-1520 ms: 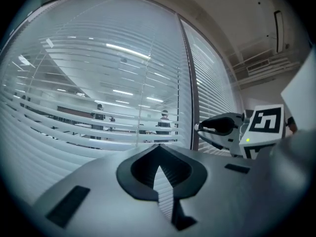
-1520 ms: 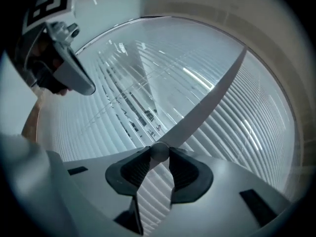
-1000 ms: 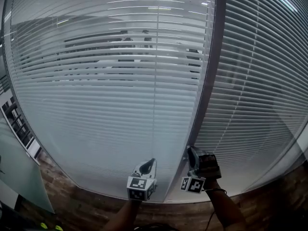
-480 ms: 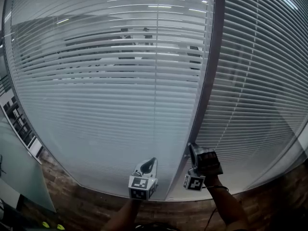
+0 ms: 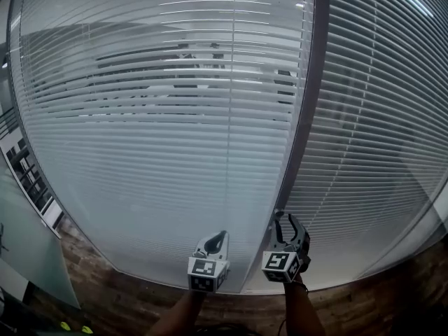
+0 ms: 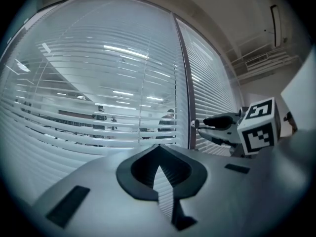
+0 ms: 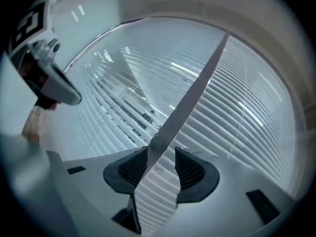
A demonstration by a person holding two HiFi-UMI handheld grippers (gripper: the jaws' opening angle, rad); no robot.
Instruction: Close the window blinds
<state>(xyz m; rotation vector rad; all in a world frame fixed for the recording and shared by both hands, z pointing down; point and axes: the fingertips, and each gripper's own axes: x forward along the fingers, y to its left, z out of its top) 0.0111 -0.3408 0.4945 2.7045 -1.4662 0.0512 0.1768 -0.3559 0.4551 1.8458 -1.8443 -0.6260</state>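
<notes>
Blinds [image 5: 161,117], left pane: upper slats not fully shut, office shows thru; lower part looks shut, so prob. part done. Right gripper [image 7: 162,158] has just been opening, jaws apart w/ knob [image 7: 158,143] between, not pressed. Left gripper [image 6: 159,154] closed, empty. Knob tiny in head view.

The head view is looking forward and down at the window blinds [image 5: 161,152] from close by, catching the left gripper [image 5: 221,235] and right gripper [image 5: 286,221] at its near edge. Each gripper view is facing the blinds along its own jaws, very near. All three are sharing the dark frame post [image 5: 308,117] between panes.
</notes>
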